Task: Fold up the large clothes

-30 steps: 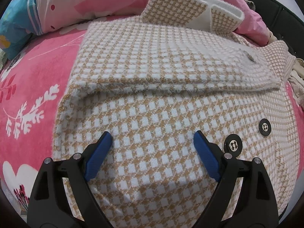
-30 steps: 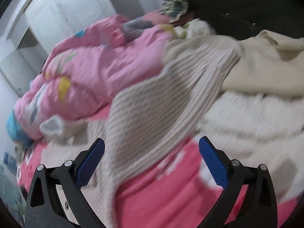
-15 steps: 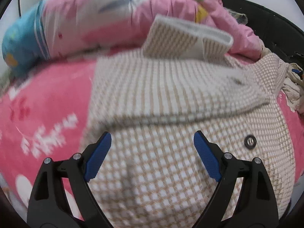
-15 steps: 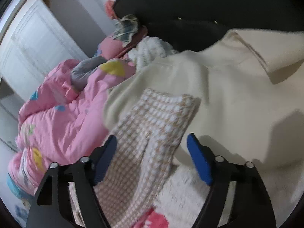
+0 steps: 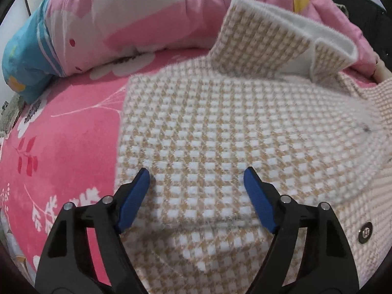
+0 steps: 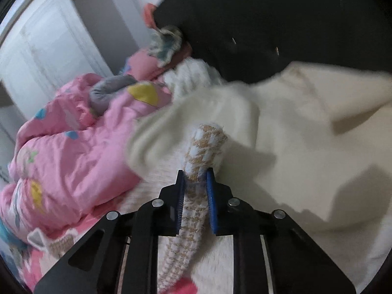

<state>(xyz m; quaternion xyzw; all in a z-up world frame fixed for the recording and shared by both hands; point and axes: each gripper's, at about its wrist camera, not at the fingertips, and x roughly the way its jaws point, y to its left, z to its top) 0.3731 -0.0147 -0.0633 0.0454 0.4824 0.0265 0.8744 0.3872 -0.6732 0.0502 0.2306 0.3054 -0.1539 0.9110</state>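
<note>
A tan-and-white checked knit cardigan (image 5: pixel 240 132) lies spread on a pink bed cover, one sleeve folded across its body. In the left wrist view my left gripper (image 5: pixel 197 175) hovers over the folded sleeve with wide jaws that are closing a little; the pads press on nothing. A dark button (image 5: pixel 365 232) shows at the lower right. In the right wrist view my right gripper (image 6: pixel 195 174) is closing its jaws on the bunched end of a checked sleeve (image 6: pixel 205 147), which sticks out past the blue pads.
A pink patterned duvet (image 5: pixel 152 17) is heaped along the far side, with a blue pillow end (image 5: pixel 27 56) at the left. Cream garments (image 6: pixel 306 152) lie piled behind the right gripper, against a dark headboard (image 6: pixel 269 17). A white wardrobe (image 6: pixel 41 56) stands at the left.
The right gripper went from wide open over the checked sleeve to clamped on its end. The left gripper slid forward from the cardigan's body onto the folded sleeve and narrowed slightly.
</note>
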